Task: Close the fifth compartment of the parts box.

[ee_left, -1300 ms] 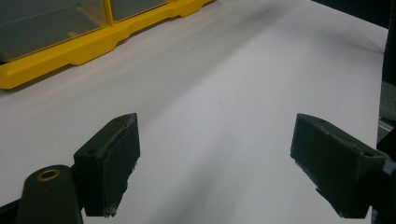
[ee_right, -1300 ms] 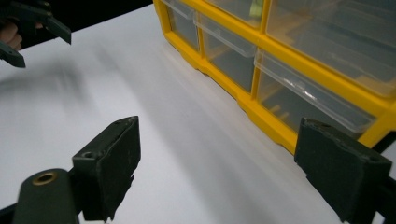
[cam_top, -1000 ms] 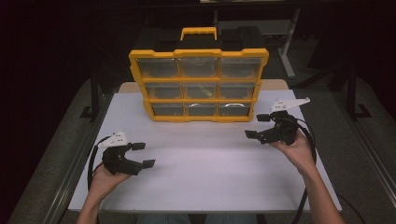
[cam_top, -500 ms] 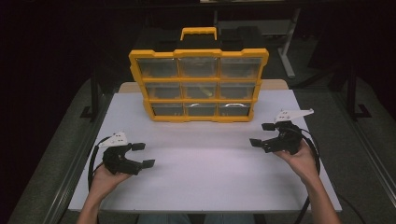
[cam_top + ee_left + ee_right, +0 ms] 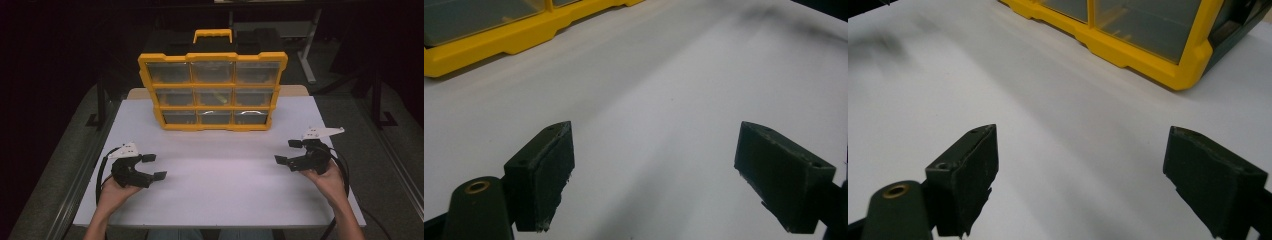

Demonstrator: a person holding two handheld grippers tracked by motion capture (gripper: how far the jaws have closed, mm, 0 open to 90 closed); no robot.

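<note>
A big yellow box (image 5: 212, 90) stands up on the far part of the white table (image 5: 220, 190). The box has nine little see-through windows, in three rows of three. A yellow handle (image 5: 212, 35) sits on top of it. Something small lies behind some of the windows, but it is too blurry to tell what.

The left hand-held gripper (image 5: 152, 166) is near the left side of the table, on the near half. A hand (image 5: 117, 187) holds it from below. Its two black jaws are spread wide, and nothing is between them. A white plate sits on top of it, and a black cable loops around behind it. In the left gripper view, the left hand-held gripper (image 5: 654, 175) points over bare white table, and the yellow bottom edge of the box (image 5: 489, 47) shows far up in the corner. The box is well apart from the jaws.

The right hand-held gripper (image 5: 287, 151) is near the right side of the table. The other hand (image 5: 327, 177) holds it. Its jaws are spread wide too, with nothing in them. In the right gripper view, the right hand-held gripper (image 5: 1080, 177) also points over bare table. The corner of the box (image 5: 1148, 45) shows up at the top right, with two clear windows in its yellow frame. It is not touching the jaws.

Both grippers are well apart from each other, one on each side, and the box stands between them and farther back.
</note>
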